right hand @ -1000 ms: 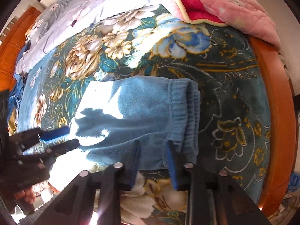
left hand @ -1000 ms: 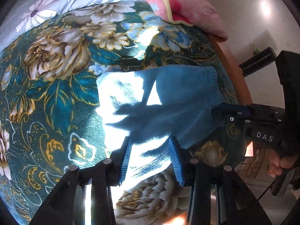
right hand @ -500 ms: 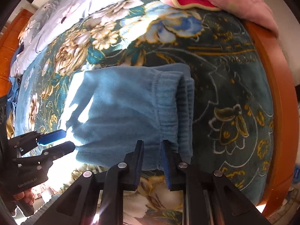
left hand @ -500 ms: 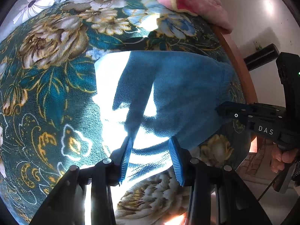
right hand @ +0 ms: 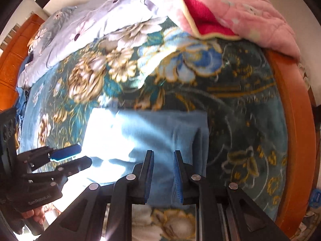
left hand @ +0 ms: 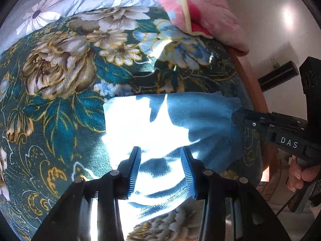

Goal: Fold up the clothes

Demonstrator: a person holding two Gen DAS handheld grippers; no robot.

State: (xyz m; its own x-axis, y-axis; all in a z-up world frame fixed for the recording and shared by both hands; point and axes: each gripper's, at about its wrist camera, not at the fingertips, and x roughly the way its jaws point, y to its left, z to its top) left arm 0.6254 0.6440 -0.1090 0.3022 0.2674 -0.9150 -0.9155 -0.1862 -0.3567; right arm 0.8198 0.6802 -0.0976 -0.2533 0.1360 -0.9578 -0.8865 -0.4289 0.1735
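Both wrist views look steeply down, sharing the folded blue garment [left hand: 200,120].

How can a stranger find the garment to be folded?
Look at the bed with the dark green flowered blanket. Near its front edge lies a folded blue garment. It is plain, with no pattern, unlike the pink quilt and lilac sheet behind.

Teal floral blanket [left hand: 60,104] covered bed. Pink quilt [right hand: 240,10] lay bunched at far edge, lavender daisy-print sheet [right hand: 84,30] beside it. Orange wooden bed frame [right hand: 297,120] ran along right side.
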